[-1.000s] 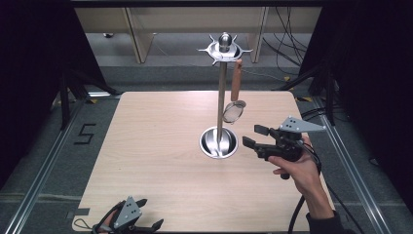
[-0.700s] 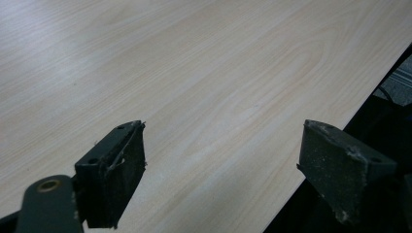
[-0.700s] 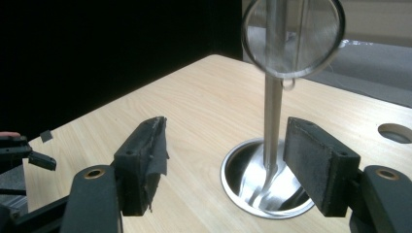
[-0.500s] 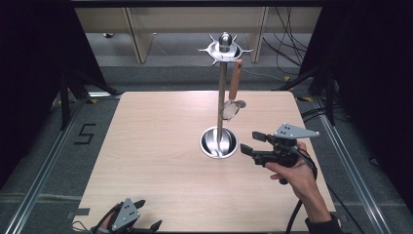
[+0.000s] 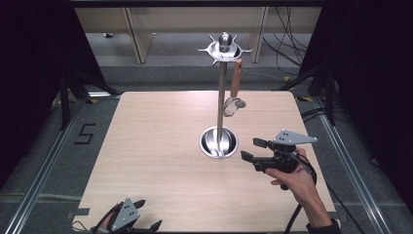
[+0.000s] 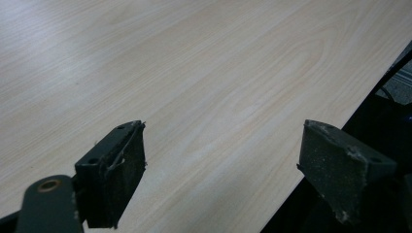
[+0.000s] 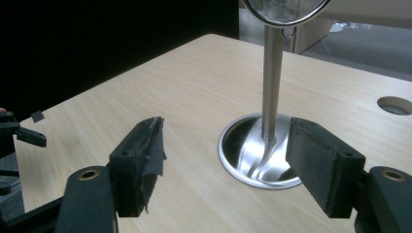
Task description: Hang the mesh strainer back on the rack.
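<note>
A metal stand (image 5: 222,97) rises from a round dish base (image 5: 219,143) at the table's middle right, with hooks around its top. A small mesh strainer (image 5: 234,105) with a wooden handle (image 5: 236,78) hangs from one hook. My right gripper (image 5: 251,150) is just right of the base and points left at it. Its jaws have just been opening and stand open with nothing between them. In the right gripper view (image 7: 223,160) the base (image 7: 243,145) lies ahead and the strainer (image 7: 284,9) hangs above. My left gripper (image 5: 148,214) rests open at the table's near left edge (image 6: 223,165).
The wooden table (image 5: 156,136) lies bare left of the stand. A round cable hole (image 7: 394,104) sits in the tabletop beyond the base. The table's edge (image 6: 340,126) runs right beside the left gripper's jaws. Dark floor, rails and cables surround the table.
My right hand has sunk a little toward the tabletop and drawn slightly nearer, with its jaws a touch wider. The left gripper and the hanging strainer have kept still.
</note>
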A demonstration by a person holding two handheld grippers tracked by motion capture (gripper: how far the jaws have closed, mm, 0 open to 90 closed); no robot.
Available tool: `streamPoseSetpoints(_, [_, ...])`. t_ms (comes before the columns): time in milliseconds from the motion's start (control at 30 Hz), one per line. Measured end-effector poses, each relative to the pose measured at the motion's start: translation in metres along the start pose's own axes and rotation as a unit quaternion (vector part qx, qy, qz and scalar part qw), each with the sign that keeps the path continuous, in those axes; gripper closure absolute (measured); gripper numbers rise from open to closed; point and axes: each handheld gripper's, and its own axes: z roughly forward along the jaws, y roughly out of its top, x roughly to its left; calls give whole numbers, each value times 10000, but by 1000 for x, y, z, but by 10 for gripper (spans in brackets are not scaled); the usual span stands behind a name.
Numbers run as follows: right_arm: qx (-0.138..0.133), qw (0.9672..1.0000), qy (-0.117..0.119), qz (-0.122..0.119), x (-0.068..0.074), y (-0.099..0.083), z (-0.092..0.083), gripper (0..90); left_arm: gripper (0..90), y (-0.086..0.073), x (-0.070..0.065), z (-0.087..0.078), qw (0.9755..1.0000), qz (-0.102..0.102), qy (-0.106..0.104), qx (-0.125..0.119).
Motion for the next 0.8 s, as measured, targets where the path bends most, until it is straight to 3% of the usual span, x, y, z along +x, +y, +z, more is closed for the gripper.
streamPoseSetpoints(67, [43, 10000, -56, 53, 2, -3, 0, 308, 164, 1, 0, -1, 10000, 73, -41, 0])
streamPoseSetpoints(100, [4, 10000, -31, -32, 1, -4, 0, 308, 164, 1, 1, -1, 9999, 152, -44, 10])
streamPoseSetpoints(133, [1, 10000, -18, 57, 3, -6, 1, 308, 164, 1, 1, -1, 9999, 160, -37, 11])
streamPoseSetpoints(233, [116, 9999, -2, 63, 5, -11, 1, 305, 164, 1, 0, 0, 9999, 88, -28, -53])
streamPoseSetpoints(267, [140, 9999, -21, -74, 4, -12, 2, 304, 164, 1, 0, 0, 9999, 85, -30, -74])
streamPoseSetpoints(300, [210, 9997, -84, -37, 6, -15, 2, 303, 164, 0, 0, 1, 9999, 70, -15, -95])
streamPoseSetpoints(367, [266, 9996, 10, -17, 8, -19, 4, 295, 164, 1, 0, 0, 9999, 106, -30, -60])
streamPoseSetpoints(400, [318, 9994, -72, -133, 7, -21, 4, 295, 164, 1, 0, 0, 9999, 111, -29, -70])
streamPoseSetpoints(433, [393, 9992, -40, -6, 9, -22, 4, 294, 164, 1, 0, 0, 9999, 107, -32, -68])
streamPoseSetpoints(533, [357, 9994, 4, 2, 9, -28, 7, 291, 164, 1, 0, 0, 9999, 113, -26, -67])
streamPoseSetpoints(767, [559, 9983, -147, -42, 8, -41, 8, 285, 164, 0, -2, 1, 9999, 13, -41, -142])
streamPoseSetpoints(800, [574, 9983, -85, -36, 8, -43, 8, 284, 164, 0, -2, 1, 9999, 14, -40, -142])
